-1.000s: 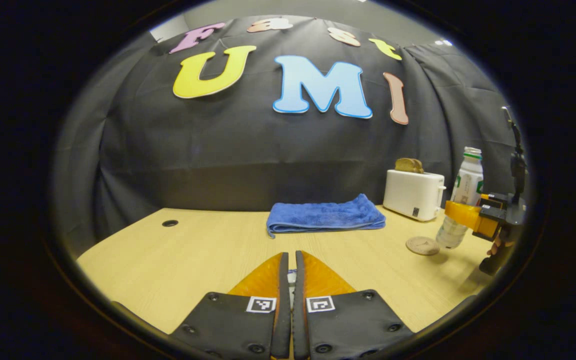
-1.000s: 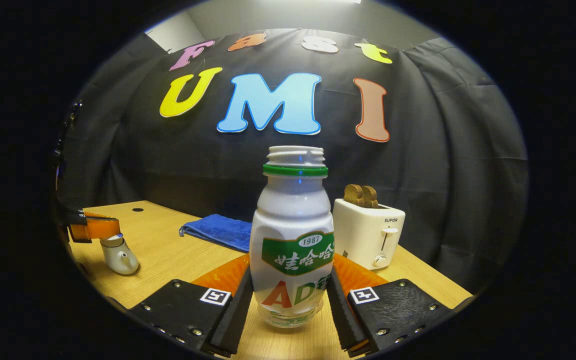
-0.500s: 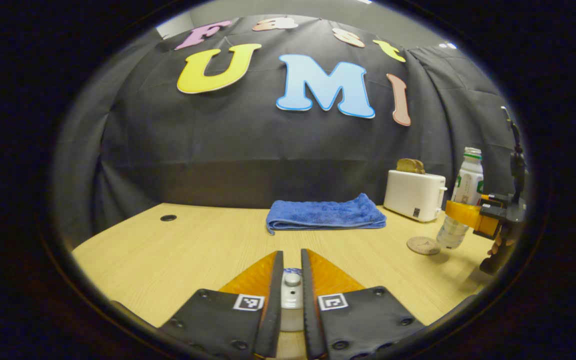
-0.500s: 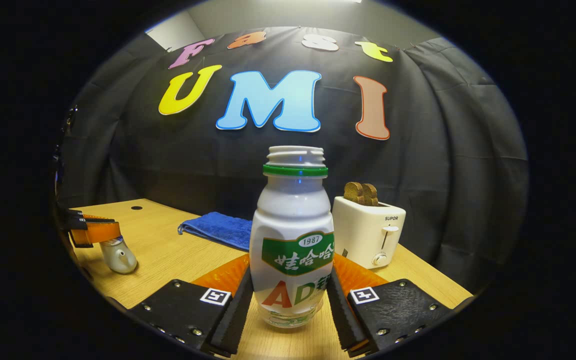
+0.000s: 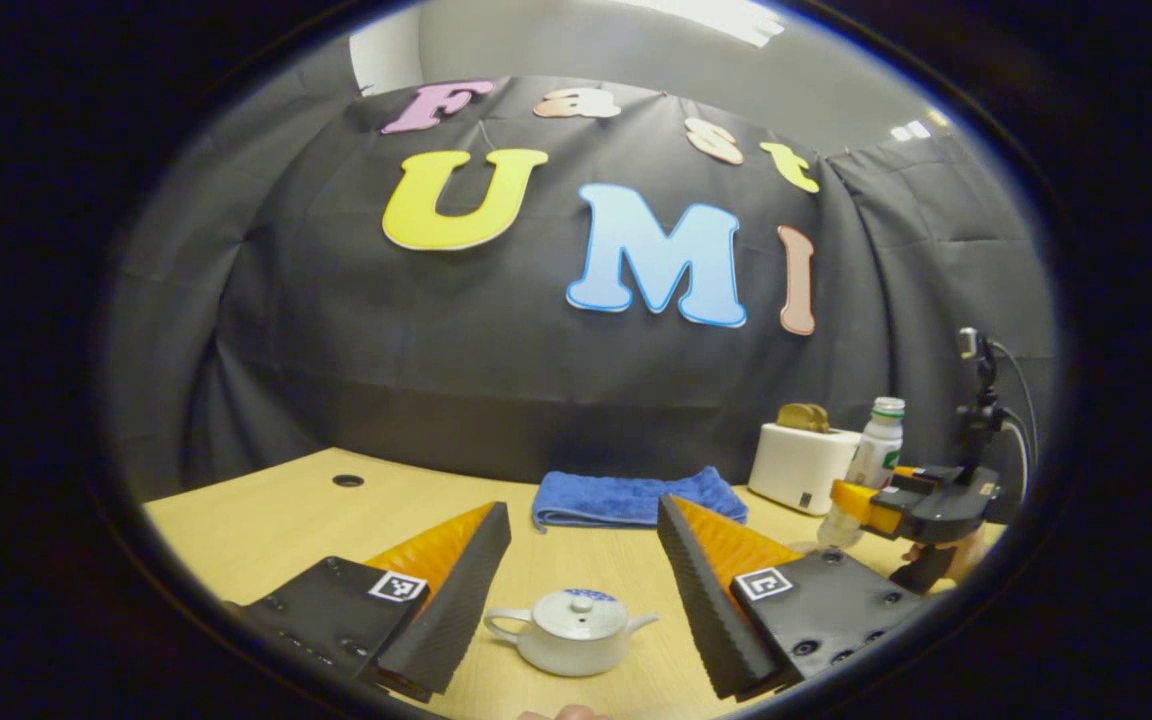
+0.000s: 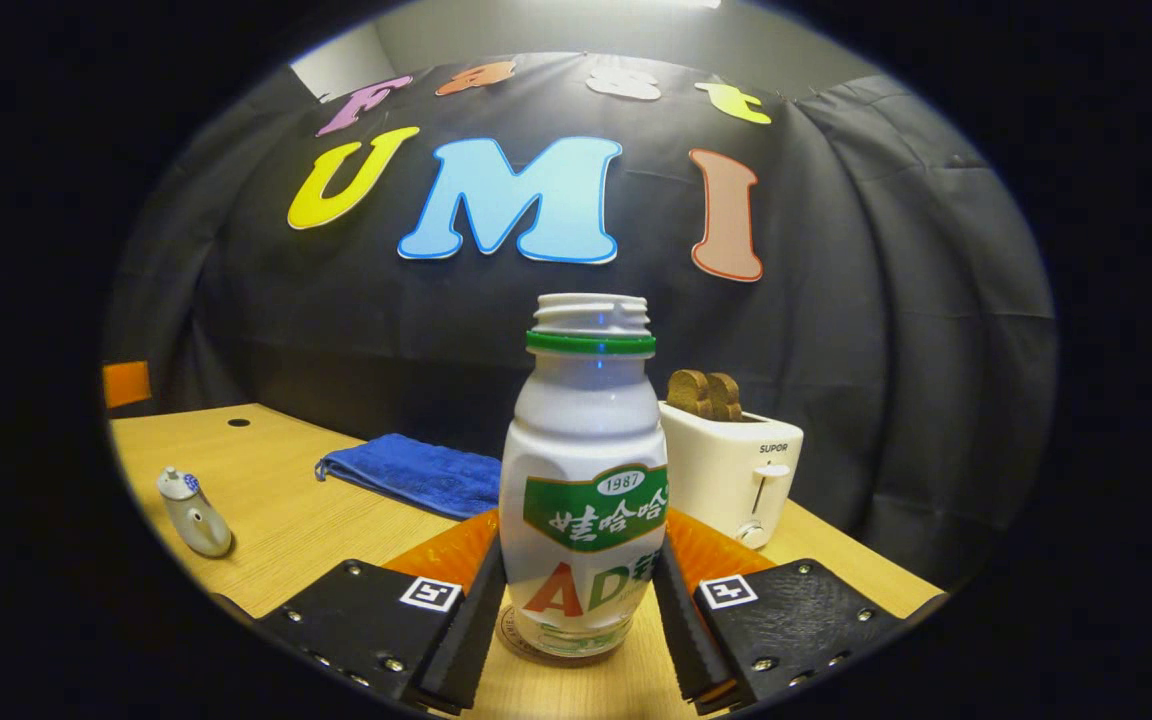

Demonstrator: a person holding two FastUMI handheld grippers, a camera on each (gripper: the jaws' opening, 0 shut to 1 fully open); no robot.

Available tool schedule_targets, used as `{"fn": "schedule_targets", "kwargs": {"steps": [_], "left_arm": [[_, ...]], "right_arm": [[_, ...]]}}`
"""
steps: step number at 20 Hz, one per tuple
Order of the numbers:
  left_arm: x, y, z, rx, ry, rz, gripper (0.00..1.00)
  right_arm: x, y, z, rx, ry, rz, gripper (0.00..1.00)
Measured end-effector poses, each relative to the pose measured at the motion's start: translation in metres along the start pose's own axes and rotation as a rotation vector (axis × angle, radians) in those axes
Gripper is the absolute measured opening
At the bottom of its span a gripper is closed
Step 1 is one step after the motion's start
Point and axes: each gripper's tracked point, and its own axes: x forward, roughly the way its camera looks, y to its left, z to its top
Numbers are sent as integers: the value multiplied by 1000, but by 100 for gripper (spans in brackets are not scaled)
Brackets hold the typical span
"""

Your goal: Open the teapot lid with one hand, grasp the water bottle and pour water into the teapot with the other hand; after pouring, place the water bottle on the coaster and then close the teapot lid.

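Observation:
The small white teapot (image 5: 571, 638) stands on the wooden table with its lid (image 5: 576, 612) on, just below and between the fingers of my left gripper (image 5: 581, 505), which is open wide and holds nothing. In the right gripper view the teapot (image 6: 192, 511) shows far left. My right gripper (image 6: 581, 545) is shut on the uncapped white water bottle (image 6: 586, 480), held upright. The bottle's base is over the round coaster (image 6: 518, 637); I cannot tell whether it rests on it. The left gripper view shows the right gripper (image 5: 861, 505) and the bottle (image 5: 874, 455) far right.
A folded blue towel (image 5: 634, 498) lies at the back middle of the table (image 5: 266, 505). A white toaster (image 6: 736, 470) with toast in it stands behind the bottle. A small hole (image 5: 347, 480) is in the tabletop at the back left.
My left gripper has opened, let go of the lid and drawn up and back from the teapot. The right gripper has carried the bottle sideways over the coaster.

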Motion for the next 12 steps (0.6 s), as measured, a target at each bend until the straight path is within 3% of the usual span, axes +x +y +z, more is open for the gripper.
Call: {"fn": "schedule_targets", "kwargs": {"steps": [6,12], "left_arm": [[13,11,27,39,-143,29,99],[9,8,24,11,-123,25,99]], "right_arm": [[26,2,-21,-18,60,2,72],[28,4,-29,-16,86,3,71]]}}
